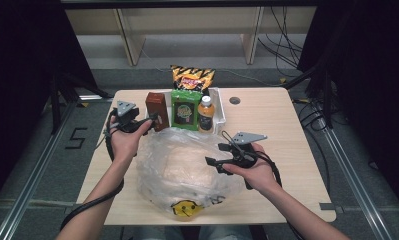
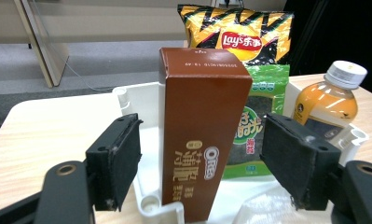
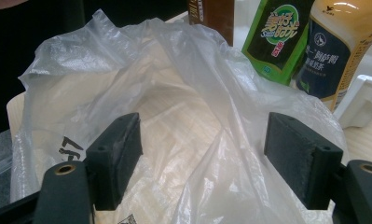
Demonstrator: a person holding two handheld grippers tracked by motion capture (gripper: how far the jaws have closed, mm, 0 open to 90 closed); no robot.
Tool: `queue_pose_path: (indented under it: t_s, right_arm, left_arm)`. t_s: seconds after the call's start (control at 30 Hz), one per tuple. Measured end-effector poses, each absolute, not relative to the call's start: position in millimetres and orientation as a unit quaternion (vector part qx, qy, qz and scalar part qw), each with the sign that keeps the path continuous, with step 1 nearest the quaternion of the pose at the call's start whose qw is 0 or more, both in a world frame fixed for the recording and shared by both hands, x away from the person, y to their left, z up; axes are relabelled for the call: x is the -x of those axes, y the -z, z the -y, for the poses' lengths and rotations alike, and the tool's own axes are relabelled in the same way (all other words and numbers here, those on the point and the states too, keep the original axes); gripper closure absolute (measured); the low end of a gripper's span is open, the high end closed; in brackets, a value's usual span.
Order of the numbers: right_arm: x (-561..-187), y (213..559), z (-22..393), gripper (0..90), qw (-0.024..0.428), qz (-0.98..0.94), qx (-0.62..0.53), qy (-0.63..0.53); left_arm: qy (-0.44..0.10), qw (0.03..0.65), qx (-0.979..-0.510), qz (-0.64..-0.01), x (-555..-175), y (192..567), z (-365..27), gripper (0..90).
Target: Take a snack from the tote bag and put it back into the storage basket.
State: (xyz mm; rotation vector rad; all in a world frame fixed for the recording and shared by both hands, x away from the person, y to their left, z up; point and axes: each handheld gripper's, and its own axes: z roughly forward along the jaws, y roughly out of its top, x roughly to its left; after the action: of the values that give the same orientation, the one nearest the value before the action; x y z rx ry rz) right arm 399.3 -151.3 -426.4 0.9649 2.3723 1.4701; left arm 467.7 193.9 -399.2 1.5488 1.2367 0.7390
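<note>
Left gripper point(image 1: 148, 121) far-left, jaws wide apart, pads pressing nothing, forearm coming in from the near-left. Right gripper point(image 1: 213, 154) near-right, pointing left, jaws spread wide too, my hand point(image 1: 254, 172) wrapped round its body.
</note>
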Motion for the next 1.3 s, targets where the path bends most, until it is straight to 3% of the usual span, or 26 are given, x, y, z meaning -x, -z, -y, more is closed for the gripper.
queue_pose_path:
  t_s: [0.83, 1.3]
  right_arm:
    - [-398, 427, 151, 28.1, 0.085, -0.799, -0.328, -0.496]
    - [-397, 427, 150, 28.1, 0.082, -0.794, -0.338, -0.499]
  left_arm:
    - [-0.287, 0.489, -0.654, -0.500, -387, 399, -211, 28.8]
    - [-0.274, 0.490, -0.667, -0.489, -347, 418, -208, 28.8]
